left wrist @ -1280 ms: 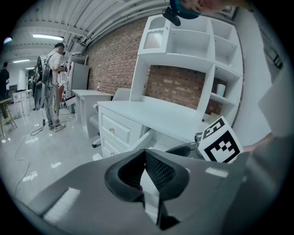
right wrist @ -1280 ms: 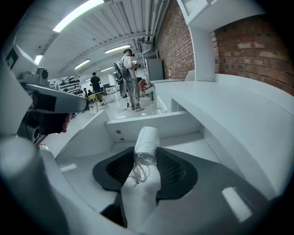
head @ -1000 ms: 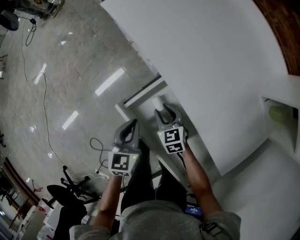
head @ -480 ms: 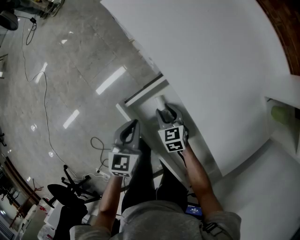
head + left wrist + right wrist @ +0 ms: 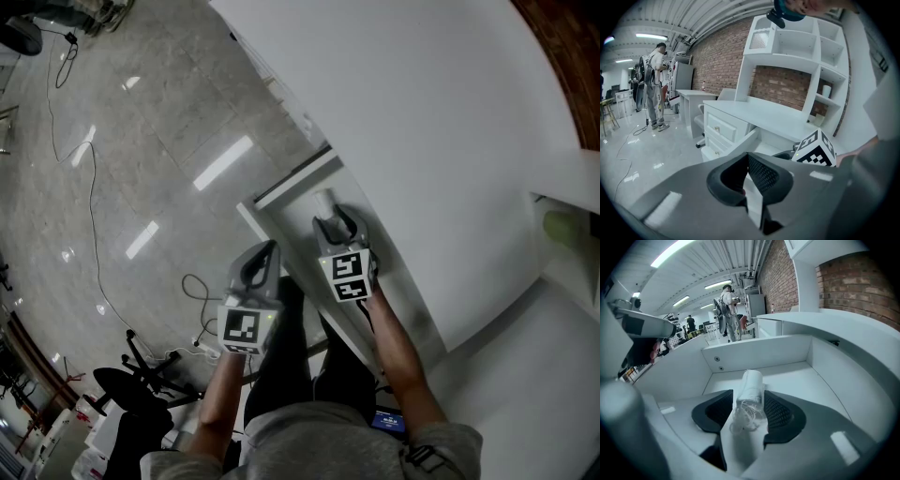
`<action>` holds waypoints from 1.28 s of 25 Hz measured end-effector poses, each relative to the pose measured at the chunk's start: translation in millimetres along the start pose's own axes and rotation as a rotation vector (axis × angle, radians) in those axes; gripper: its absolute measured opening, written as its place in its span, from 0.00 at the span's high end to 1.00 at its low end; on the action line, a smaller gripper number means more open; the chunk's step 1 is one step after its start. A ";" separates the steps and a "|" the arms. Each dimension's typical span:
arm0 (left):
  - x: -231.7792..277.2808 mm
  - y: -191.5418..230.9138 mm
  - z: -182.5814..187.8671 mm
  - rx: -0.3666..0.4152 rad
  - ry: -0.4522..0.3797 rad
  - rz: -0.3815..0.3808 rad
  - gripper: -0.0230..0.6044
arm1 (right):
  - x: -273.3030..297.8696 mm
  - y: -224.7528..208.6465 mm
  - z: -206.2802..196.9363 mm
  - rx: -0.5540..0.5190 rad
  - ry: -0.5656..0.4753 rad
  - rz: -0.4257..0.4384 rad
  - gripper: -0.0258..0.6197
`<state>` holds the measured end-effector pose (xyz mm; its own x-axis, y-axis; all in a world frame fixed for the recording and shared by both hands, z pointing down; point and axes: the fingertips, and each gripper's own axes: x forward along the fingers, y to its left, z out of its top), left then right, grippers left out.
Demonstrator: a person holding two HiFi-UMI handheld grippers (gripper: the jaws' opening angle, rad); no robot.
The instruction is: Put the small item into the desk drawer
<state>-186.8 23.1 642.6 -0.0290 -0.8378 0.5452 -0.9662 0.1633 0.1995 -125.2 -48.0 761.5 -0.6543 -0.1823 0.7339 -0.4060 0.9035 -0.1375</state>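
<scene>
Against the earlier frames both hands sit almost where they were. The one change is at the right gripper (image 5: 335, 225), whose jaws have just been opening around the small white roll (image 5: 751, 386). They now stand fairly wide, with a thin gap on each side, so the pads no longer seem to press on it. The roll, with loose threads trailing at its near end, lies between them. It points toward 12 o'clock in the right gripper view and seems to rest on the floor of the open drawer (image 5: 801, 373).

The left gripper (image 5: 259, 264), at about 8 o'clock from the right one in the head view, hangs outside the drawer. Its jaw tips are together and it holds nothing.

The task looks nearly done, since the roll is inside the drawer and apparently let go. What seems left is to draw the right gripper back toward 6 o'clock without dragging the threads along, and perhaps to push the drawer shut.

The white desk top (image 5: 422, 112) overhangs from 1 o'clock. A cable (image 5: 90, 211) trails over the glossy floor (image 5: 169, 103) at 9 o'clock, and a chair (image 5: 127, 389) stands at 7 o'clock. Nothing blocks the way out.
</scene>
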 end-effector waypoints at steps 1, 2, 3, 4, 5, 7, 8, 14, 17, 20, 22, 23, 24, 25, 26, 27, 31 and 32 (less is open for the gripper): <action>-0.9 -0.1 -0.2 0.000 -0.001 0.000 0.94 | -0.3 0.8 0.2 0.003 -0.004 0.001 0.61; -1.7 -0.4 -0.4 0.001 -0.002 0.000 0.94 | -0.7 1.7 0.1 0.007 -0.006 0.003 0.58; -2.5 -0.7 -0.3 0.002 -0.003 0.000 0.94 | -1.5 2.4 0.2 0.011 -0.008 0.005 0.56; -3.3 -1.0 0.1 0.003 -0.004 0.000 0.94 | -2.6 3.1 0.8 0.014 -0.011 0.007 0.54; -4.2 -1.2 1.0 0.004 -0.006 -0.001 0.94 | -4.1 3.7 2.1 0.015 -0.015 0.006 0.54; -6.8 -1.4 3.7 0.005 -0.013 -0.002 0.94 | -7.7 5.5 6.0 0.014 -0.026 0.004 0.53; -8.3 -1.7 5.1 0.006 -0.017 -0.002 0.94 | -9.8 6.6 8.3 0.012 -0.032 0.004 0.53; -17.2 -2.6 20.5 0.021 -0.037 -0.004 0.94 | -27.9 10.2 25.7 0.003 -0.075 -0.011 0.54; -21.8 -2.8 30.1 0.038 -0.049 -0.007 0.94 | -39.7 10.5 35.5 -0.001 -0.097 -0.024 0.55; -26.0 -3.9 38.8 0.052 -0.061 -0.013 0.94 | -52.0 10.8 44.3 -0.005 -0.118 -0.035 0.57; -28.8 -5.6 45.4 0.062 -0.071 -0.019 0.94 | -61.3 10.5 51.5 -0.008 -0.136 -0.047 0.58; -30.5 -6.9 48.9 0.068 -0.077 -0.024 0.94 | -66.5 10.4 55.1 -0.008 -0.146 -0.053 0.59; -32.4 -8.5 52.4 0.074 -0.082 -0.028 0.94 | -72.1 10.4 58.6 -0.006 -0.156 -0.059 0.60; -34.4 -10.3 56.0 0.080 -0.087 -0.032 0.94 | -78.0 10.4 62.1 -0.003 -0.167 -0.066 0.60; -36.6 -12.1 59.9 0.086 -0.091 -0.037 0.94 | -84.0 10.5 65.6 -0.001 -0.177 -0.073 0.61; -38.7 -13.9 64.1 0.093 -0.096 -0.041 0.94 | -90.1 10.5 69.3 0.001 -0.188 -0.082 0.62; -45.2 -21.9 84.1 0.124 -0.125 -0.066 0.94 | -114.1 7.9 83.6 0.001 -0.232 -0.123 0.64; -47.4 -24.3 88.8 0.131 -0.132 -0.072 0.94 | -120.5 7.2 85.8 0.002 -0.241 -0.134 0.65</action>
<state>-184.7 12.6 539.5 0.0162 -0.9073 0.4203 -0.9918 0.0386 0.1216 -104.1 -52.8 614.9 -0.7273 -0.3875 0.5665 -0.5002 0.8644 -0.0509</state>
